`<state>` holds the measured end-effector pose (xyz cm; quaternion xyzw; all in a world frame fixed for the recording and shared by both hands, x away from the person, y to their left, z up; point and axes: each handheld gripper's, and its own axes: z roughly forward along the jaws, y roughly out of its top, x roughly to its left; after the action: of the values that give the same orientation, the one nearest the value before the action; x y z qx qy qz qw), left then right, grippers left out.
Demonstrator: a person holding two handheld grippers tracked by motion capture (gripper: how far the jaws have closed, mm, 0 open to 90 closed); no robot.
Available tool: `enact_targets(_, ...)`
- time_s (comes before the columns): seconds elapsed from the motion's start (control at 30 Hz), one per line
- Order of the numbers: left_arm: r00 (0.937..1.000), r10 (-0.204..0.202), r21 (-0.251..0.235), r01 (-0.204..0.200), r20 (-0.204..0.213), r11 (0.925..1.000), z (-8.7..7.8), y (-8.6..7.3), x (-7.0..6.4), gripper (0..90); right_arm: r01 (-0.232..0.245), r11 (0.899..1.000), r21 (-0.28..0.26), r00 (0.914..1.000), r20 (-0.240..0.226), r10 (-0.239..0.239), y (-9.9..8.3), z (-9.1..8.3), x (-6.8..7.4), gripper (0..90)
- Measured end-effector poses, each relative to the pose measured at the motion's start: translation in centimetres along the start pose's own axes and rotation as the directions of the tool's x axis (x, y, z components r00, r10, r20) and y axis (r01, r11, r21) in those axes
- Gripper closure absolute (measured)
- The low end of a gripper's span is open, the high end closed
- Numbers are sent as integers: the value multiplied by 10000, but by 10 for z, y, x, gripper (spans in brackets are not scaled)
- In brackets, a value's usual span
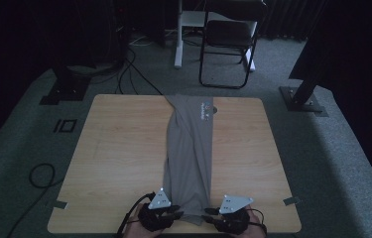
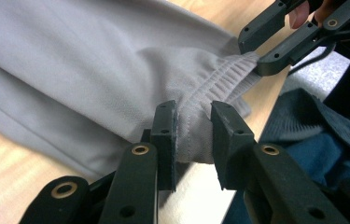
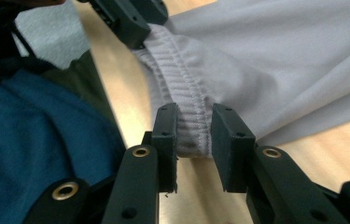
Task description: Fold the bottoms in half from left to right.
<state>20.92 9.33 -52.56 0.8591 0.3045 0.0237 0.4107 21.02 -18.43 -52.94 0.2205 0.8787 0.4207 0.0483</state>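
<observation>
Both claws, left (image 2: 193,126) and right (image 3: 193,128), stood open astride the ribbed waistband (image 3: 186,93) of soft, limp grey trousers (image 1: 189,148) at the bench's (image 1: 119,148) near edge; the waistband seemed the firmest hold.

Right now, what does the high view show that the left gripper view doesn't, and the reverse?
High view alone: the full grey trousers stretched along the wooden table, a logo near their far end, a chair on the carpet beyond.

Left gripper view alone: the ribbed waistband between the left hand-held gripper jaws, which stand apart around it, and blue clothing past the table edge.

Both: the trousers, the tabletop, and the right hand-held gripper at the waistband's other corner.
</observation>
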Motion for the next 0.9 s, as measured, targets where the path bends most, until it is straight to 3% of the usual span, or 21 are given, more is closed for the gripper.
enact_targets(0.17,9993,-362,249,361,33,9990,6,-11,6,719,201,9985,507,9993,-310,-186,-2,11,3,695)
enact_targets(0.3,9991,-412,-192,410,-94,9990,-2,-6,12,666,-116,9998,179,9998,-157,119,1,12,0,578)
enact_targets(0.37,9989,-319,-394,305,-348,9988,-5,0,16,638,-298,9995,-111,9995,54,299,4,10,-5,556)
enact_targets(0.5,9944,-430,-817,351,-966,9960,-5,15,35,617,-565,9975,-414,9932,997,604,14,15,-20,554)
enact_targets(0.6,9873,-544,-996,397,-1491,9942,2,27,52,617,-729,9961,-494,9849,1536,796,24,24,-35,553)
enact_targets(0.7,9780,-701,-992,513,-1967,9937,15,38,71,616,-698,9965,-469,9699,2302,788,35,37,-52,553)
enact_targets(0.77,9682,-744,-904,541,-2388,9944,24,44,83,616,-709,9962,-506,9581,2744,821,44,46,-64,551)
enact_targets(0.87,9507,-968,-776,771,-2946,9940,36,49,97,619,-959,9923,-778,9470,2999,1151,54,56,-81,551)
enact_targets(0.9,9482,-1029,-713,852,-3005,9938,39,50,101,625,-1054,9906,-873,9416,3117,1277,58,61,-87,551)
